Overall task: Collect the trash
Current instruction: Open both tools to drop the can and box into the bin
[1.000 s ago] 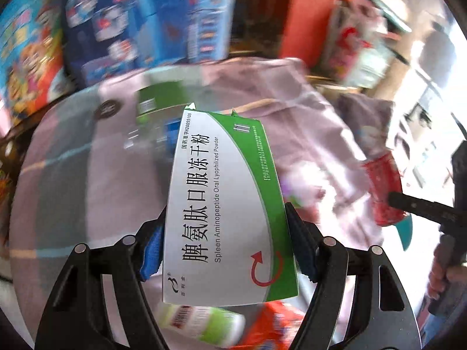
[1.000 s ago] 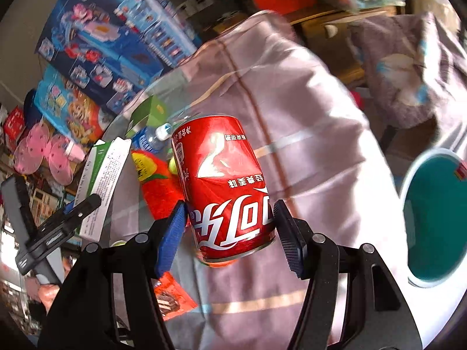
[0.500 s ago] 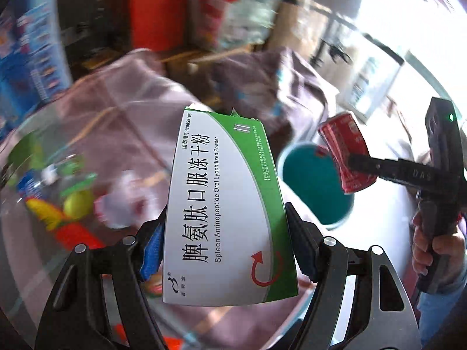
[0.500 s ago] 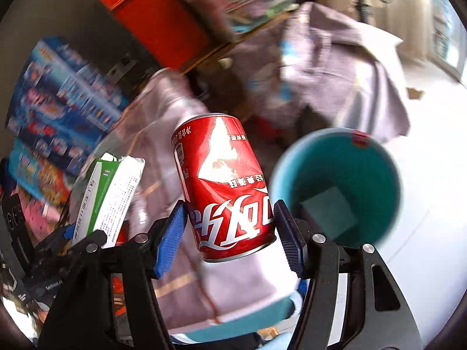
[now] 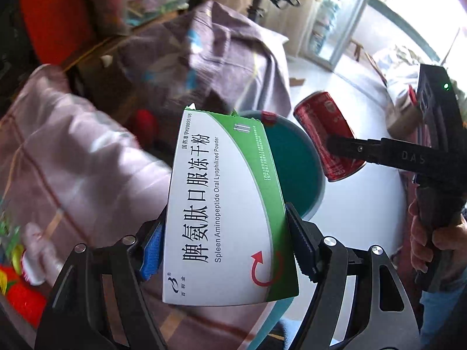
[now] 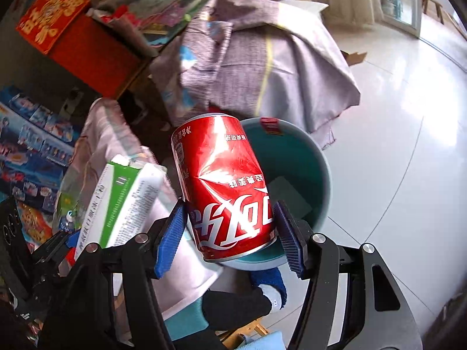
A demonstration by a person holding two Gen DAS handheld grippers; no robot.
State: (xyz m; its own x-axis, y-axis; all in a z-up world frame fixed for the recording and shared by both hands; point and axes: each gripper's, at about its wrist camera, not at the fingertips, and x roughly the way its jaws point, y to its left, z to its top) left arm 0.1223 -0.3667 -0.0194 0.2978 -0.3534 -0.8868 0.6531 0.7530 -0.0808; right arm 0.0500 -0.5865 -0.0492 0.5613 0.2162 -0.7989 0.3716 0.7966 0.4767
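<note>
With your right jaws clamping the can (image 6: pixel 224 192) and left jaws clamping the box (image 5: pixel 224 213), center each above the bin (image 6: pixel 318 172) ahead before releasing.

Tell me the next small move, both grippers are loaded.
Probably open the right gripper to drop the dented red can: the teal bin's open mouth appears directly behind it. The left gripper with the medicine box can follow.

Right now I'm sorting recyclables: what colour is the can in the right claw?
Red with white lettering; the can shows best in the right wrist view.
</note>
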